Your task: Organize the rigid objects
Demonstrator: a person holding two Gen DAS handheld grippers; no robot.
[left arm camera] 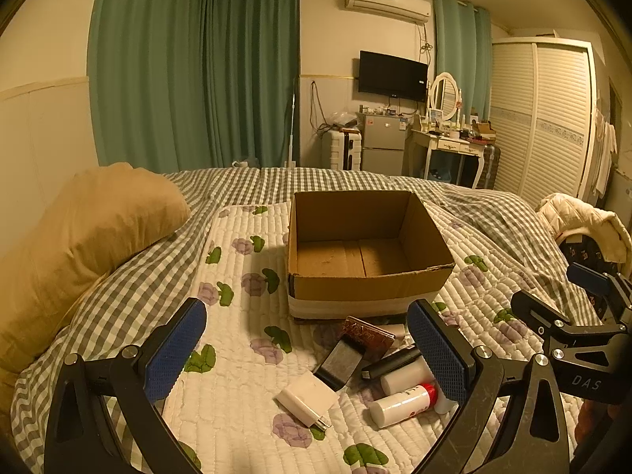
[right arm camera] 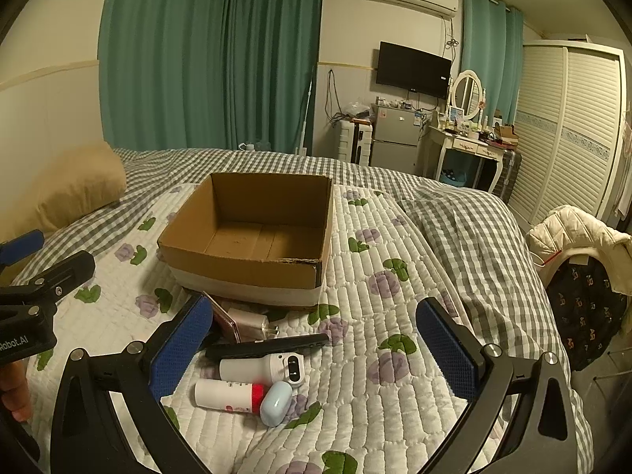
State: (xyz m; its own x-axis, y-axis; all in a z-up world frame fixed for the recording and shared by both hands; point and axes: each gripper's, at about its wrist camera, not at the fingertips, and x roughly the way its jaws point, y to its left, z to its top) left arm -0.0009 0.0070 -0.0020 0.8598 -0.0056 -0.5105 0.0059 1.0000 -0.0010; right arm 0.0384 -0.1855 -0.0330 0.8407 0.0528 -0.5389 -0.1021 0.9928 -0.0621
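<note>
An empty open cardboard box (left arm camera: 367,276) stands on the flowered quilt; it also shows in the right wrist view (right arm camera: 252,268). In front of it lies a pile of small objects: a white charger (left arm camera: 306,397), a dark flat device (left arm camera: 341,361), a black bar (left arm camera: 391,362), a white bottle with a red band (left arm camera: 403,403) (right arm camera: 229,395), a white handheld device (right arm camera: 262,367), a black remote-like bar (right arm camera: 268,347) and a pale blue case (right arm camera: 275,403). My left gripper (left arm camera: 306,349) is open above the pile. My right gripper (right arm camera: 316,349) is open, with the pile at its left finger.
A tan pillow (left arm camera: 83,245) lies at the left on the checked bedspread (left arm camera: 245,185). A chair with a white jacket (right arm camera: 572,237) stands beside the bed at the right. A dresser (left arm camera: 454,146), a small fridge and a wardrobe line the far wall.
</note>
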